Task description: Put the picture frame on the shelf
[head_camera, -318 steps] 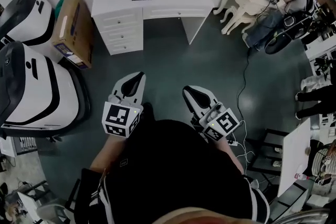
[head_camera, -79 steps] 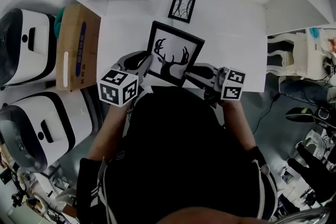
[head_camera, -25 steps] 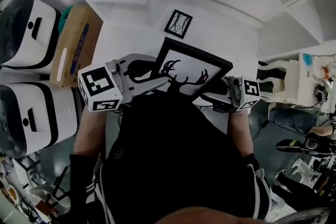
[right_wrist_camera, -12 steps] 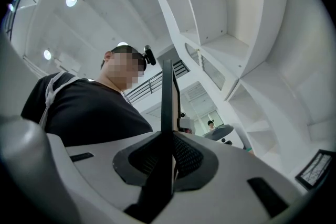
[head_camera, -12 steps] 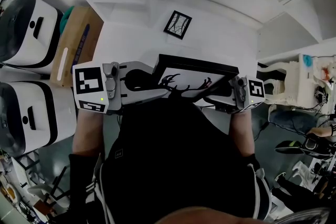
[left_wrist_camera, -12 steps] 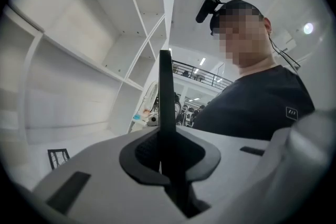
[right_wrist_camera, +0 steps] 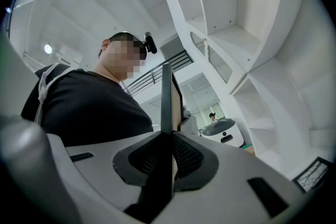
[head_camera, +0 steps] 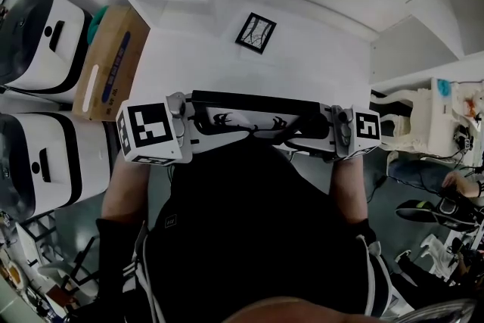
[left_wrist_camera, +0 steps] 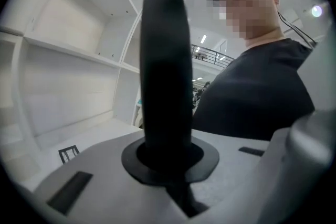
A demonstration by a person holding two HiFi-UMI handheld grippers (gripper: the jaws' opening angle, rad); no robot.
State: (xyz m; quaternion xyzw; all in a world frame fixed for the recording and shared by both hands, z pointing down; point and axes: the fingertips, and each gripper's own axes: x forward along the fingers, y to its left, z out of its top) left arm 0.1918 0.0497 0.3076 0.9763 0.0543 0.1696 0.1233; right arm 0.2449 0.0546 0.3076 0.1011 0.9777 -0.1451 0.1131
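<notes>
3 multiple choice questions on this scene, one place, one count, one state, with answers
1. Where is the small picture frame?
A) on the white desktop
B) on an upper shelf
C) on the floor

2. How many picture frames show in the head view?
A) one
B) two
C) three

3. How is the large picture frame held?
A) by one gripper only
B) by both grippers, one at each end
C) flat on the desktop, untouched

Answers: 1 A, it lies there beyond the held frame. 2 B, the small one and the large one. 3 B, the left gripper, its jaws closing on the frame's edge, and the right gripper clamp its two ends.
</notes>
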